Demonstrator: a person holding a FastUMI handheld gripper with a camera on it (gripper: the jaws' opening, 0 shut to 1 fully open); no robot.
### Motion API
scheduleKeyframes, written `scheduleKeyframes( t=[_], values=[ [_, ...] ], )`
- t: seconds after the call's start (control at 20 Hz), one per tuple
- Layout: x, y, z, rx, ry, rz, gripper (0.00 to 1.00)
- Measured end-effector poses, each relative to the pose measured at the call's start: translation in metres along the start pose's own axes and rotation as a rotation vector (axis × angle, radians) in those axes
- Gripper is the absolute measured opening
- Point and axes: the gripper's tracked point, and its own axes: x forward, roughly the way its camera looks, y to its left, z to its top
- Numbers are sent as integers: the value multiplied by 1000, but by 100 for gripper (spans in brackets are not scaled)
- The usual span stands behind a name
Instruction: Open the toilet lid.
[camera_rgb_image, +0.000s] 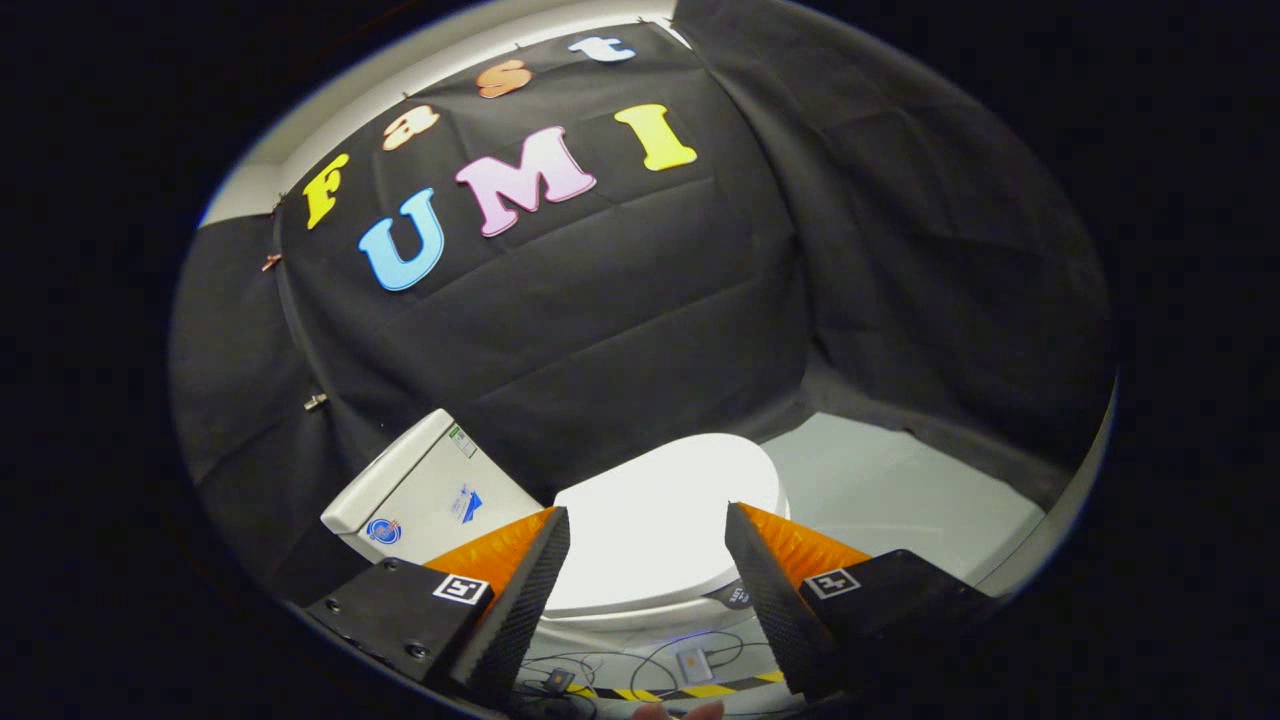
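Observation:
A white toilet sits below and ahead of me, its lid (660, 520) lying down flat over the seat and bowl. Its white tank (425, 490) stands to the left of the lid, against the black cloth wall. My gripper (648, 525) hovers above the toilet, open, with the lid showing in the wide gap between the two fingers. Nothing is held, and the fingers (525, 590) touch nothing.
Pale floor (890, 500) stretches to the right of the toilet up to the cloth wall. Cables and a small box (693, 663) lie on the floor near the toilet base, by a yellow-and-black striped tape (690, 691). A bit of a hand (680, 711) shows lowest down.

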Motion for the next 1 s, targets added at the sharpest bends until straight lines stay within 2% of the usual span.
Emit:
scheduleKeyframes(
  t=[0.45,0.7,1.0],
  values=[
    [47,-78,-91,287,256,-7,98],
    [64,-113,-146,384,402,-15,98],
    [94,-124,-177,520,490,20,94]
  ],
)
